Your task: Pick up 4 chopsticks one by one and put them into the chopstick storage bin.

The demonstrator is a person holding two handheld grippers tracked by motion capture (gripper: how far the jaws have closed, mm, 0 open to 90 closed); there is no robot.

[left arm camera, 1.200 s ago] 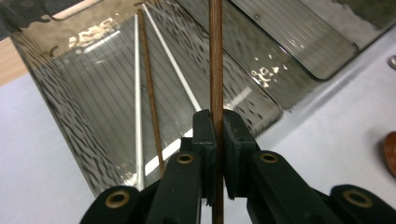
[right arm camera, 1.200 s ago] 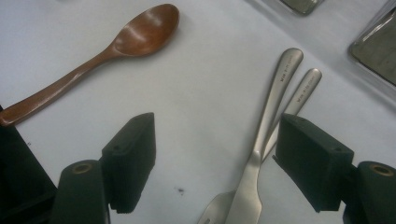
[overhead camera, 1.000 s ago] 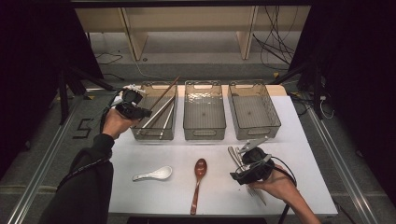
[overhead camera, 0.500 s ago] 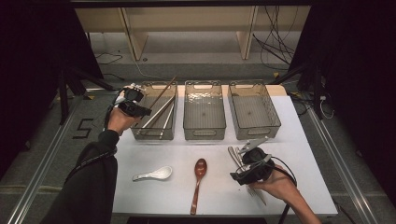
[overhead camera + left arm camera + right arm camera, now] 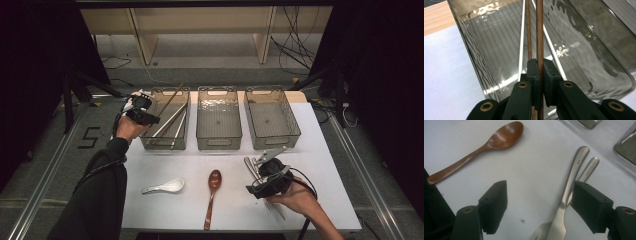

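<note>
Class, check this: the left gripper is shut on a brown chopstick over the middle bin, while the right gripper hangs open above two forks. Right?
Not quite: the high view shows the left gripper holding the brown chopstick over the leftmost bin, not the middle one. The right gripper is open above the forks.

A thin brown wooden chopstick (image 5: 539, 37) stood slanted over the smoky clear plastic bin (image 5: 164, 142) at the table's ten o'clock. Two steel forks (image 5: 570, 185) lay overlapped at four o'clock.

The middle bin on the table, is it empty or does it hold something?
Empty. In the high view the middle bin shows a bare bottom, while the left bin holds chopsticks.
</note>
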